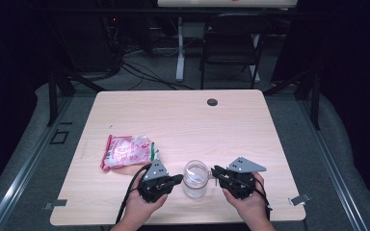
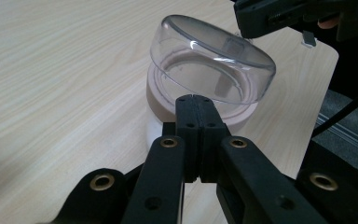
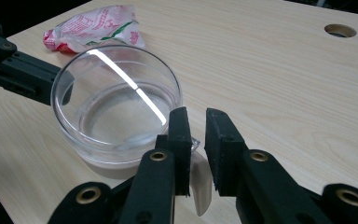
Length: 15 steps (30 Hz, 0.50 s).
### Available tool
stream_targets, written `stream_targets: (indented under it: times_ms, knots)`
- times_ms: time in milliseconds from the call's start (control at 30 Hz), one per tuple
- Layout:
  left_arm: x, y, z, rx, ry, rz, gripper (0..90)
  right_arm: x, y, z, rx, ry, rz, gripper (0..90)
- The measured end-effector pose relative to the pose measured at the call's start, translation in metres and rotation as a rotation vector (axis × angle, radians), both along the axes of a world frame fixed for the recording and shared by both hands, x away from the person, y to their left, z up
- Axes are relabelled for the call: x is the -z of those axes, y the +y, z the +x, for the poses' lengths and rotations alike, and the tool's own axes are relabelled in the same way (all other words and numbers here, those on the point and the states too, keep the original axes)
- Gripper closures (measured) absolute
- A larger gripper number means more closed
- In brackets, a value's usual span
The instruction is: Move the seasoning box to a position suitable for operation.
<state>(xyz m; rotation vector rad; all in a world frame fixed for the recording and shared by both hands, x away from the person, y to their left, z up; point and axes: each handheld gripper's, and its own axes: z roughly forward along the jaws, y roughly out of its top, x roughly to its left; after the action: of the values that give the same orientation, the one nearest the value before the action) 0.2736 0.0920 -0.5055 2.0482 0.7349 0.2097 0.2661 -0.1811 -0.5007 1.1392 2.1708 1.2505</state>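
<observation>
High view: a clear glass jar stands between two grippers near the front edge of the surface.

Largest first: the pale wooden surface (image 1: 183, 120) carries a red-and-white snack bag (image 1: 125, 151) to the left, well apart from the jar (image 1: 195, 179). The jar looks rigid, smooth and probably slippery, breakable if tipped; its rim seems the best place to take hold. The left gripper (image 2: 196, 105) is clenched tight with nothing between its jaws, just beside the jar's wall. The right gripper (image 3: 196, 126) stands slightly parted at the rim, grasping nothing.
</observation>
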Motion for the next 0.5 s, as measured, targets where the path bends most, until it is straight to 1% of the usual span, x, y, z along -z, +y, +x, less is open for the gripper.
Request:
stream_targets:
  times_ms: [33,67,100,167,233,333,367,400,433,500]
  knots:
    - [-0.001,0.0,0.0,-0.001,-0.002,-0.007,90.0,0.0,0.0,0.0,0.0,0.0,-0.003,79.9]
    - [-0.002,0.0,0.001,0.004,-0.008,-0.003,90.0,0.0,0.0,0.0,0.001,-0.001,-0.005,79.7]
    - [-0.002,0.0,0.002,0.001,-0.01,-0.009,90.0,0.0,0.0,0.0,0.004,-0.001,-0.005,79.5]
    - [-0.004,-0.002,0.002,0.005,-0.003,-0.015,90.0,0.0,-0.001,0.0,0.005,0.0,-0.005,79.2]
    - [-0.005,-0.003,0.002,0.013,-0.009,-0.009,89.9,0.0,-0.001,0.0,0.006,0.001,-0.006,79.0]
    - [-0.008,-0.007,0.001,0.019,-0.018,-0.014,90.0,0.0,-0.001,0.0,0.006,0.003,-0.007,78.1]
    - [-0.009,-0.007,0.002,0.021,-0.024,-0.008,89.9,0.0,-0.001,-0.001,0.006,0.0,-0.003,77.4]
    - [-0.01,-0.008,0.002,0.019,-0.026,-0.013,89.8,-0.001,-0.001,-0.001,0.006,0.0,-0.001,76.4]
    - [-0.011,-0.009,0.002,0.021,-0.028,-0.01,89.8,-0.002,-0.002,-0.002,0.001,-0.002,-0.003,75.3]
    - [-0.013,-0.01,0.002,0.019,-0.022,-0.017,89.8,-0.006,-0.002,-0.006,-0.013,-0.006,0.004,73.6]
